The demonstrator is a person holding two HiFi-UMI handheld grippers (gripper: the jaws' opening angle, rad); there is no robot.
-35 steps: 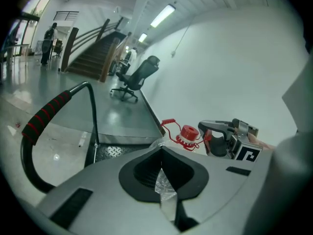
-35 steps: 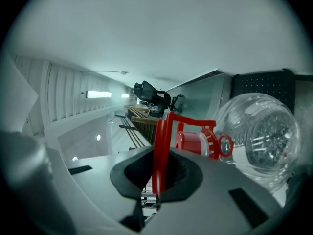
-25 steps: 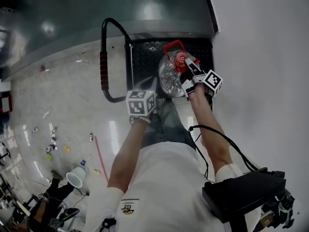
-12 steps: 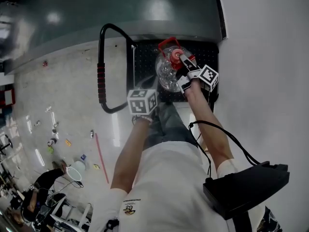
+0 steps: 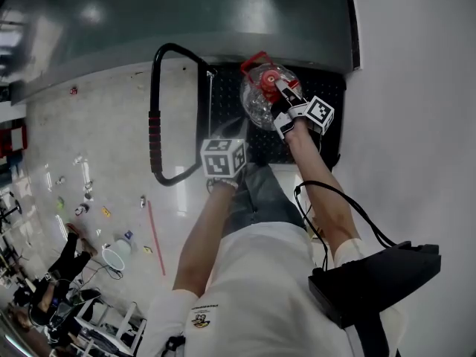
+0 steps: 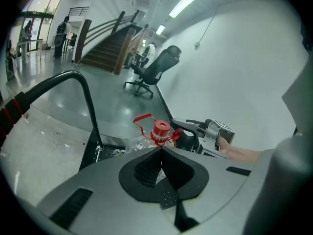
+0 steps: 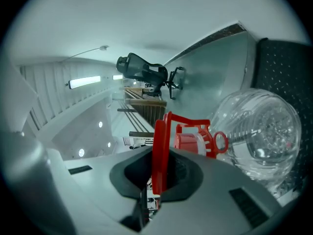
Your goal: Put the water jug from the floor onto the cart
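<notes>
- Red handle is pinched tight in the right hand-held gripper, and the clear water jug hangs over the cart deck.
- The empty left hand-held gripper sits closed.
- Risk: the thin handle could slip and the jug roll off the deck.

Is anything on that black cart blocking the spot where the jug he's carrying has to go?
Nothing visible does. The right tool grips the water jug by its red handle, over the cart's black deck, which looks bare around it. The cart's push handle stands off to the side.
</notes>
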